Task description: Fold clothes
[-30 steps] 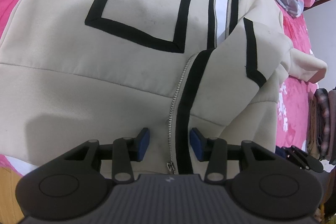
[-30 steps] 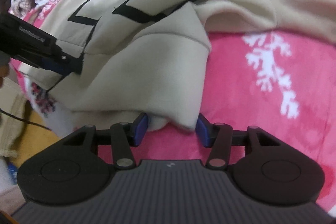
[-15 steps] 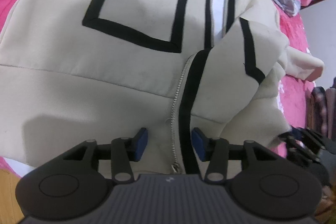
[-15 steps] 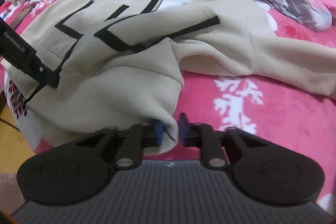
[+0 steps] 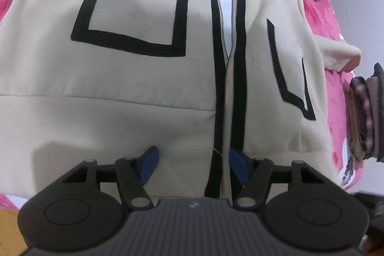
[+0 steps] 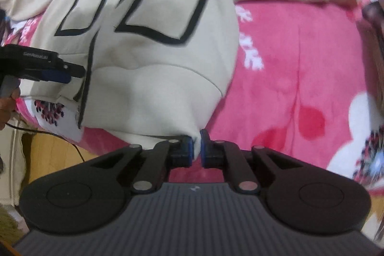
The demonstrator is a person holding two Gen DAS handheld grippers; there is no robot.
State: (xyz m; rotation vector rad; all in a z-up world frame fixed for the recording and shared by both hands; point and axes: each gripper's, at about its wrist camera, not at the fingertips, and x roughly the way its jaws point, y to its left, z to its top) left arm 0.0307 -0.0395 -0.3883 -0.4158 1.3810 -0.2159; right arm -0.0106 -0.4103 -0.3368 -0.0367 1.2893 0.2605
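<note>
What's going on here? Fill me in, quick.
A person with a handheld tool in each hand is folding a beige zip jacket spread face up on a pink blanket. The right tool is shut on the jacket's bottom corner. The left tool is open, its fingers either side of the zipper near the hem, gripping nothing. No fold is made yet.

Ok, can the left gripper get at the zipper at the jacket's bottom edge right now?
Probably yes. The left gripper is open, its pads either side of the zipper on the jacket, with nothing in between.
</note>
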